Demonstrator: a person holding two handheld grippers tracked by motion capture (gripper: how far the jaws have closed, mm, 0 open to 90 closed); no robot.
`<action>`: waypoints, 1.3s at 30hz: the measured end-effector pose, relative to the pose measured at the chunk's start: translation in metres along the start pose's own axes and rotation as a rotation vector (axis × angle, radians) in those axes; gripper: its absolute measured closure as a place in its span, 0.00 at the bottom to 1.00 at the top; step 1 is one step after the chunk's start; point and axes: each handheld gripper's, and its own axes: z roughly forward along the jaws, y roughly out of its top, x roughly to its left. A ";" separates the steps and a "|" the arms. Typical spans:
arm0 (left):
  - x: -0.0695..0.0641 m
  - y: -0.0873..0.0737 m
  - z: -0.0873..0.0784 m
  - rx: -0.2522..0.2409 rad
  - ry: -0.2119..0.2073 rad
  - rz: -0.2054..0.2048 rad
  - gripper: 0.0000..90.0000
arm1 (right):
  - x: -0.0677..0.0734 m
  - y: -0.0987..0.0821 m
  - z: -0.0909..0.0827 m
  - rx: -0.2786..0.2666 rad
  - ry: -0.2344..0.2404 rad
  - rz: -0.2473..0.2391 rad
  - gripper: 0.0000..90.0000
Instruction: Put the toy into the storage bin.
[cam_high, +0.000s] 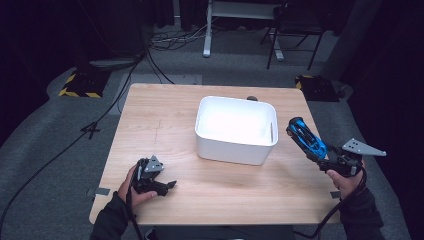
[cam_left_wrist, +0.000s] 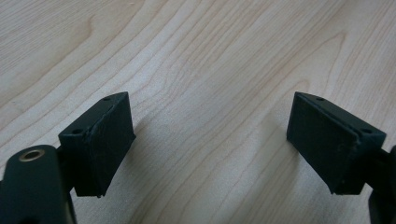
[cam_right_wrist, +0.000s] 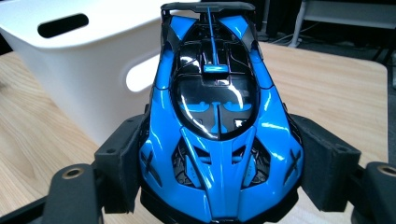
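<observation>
While the right tongs (cam_right_wrist: 219, 186) are clamping the glossy, rigid toy car (cam_right_wrist: 217, 121) by its flanks beside the white bin (cam_high: 235, 131), the left tongs (cam_left_wrist: 210, 140) are resting released on the table (cam_high: 165, 125); that slick shell is looking slippery.

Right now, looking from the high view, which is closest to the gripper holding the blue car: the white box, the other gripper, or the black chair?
1. white box, just to the left of the right gripper, mid-table.
2. left gripper, across the table at its near left edge.
3. black chair, far back on the floor beyond the table.
</observation>
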 end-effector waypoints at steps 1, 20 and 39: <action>0.000 0.000 0.000 0.000 0.000 0.000 0.17 | 0.001 0.002 0.000 -0.006 0.002 0.010 0.29; 0.000 0.000 0.000 0.000 0.000 0.000 0.17 | 0.013 0.042 0.013 -0.037 0.046 -0.048 0.29; 0.000 0.000 0.000 -0.001 0.000 0.000 0.17 | 0.037 0.080 0.043 0.011 0.106 -0.135 0.29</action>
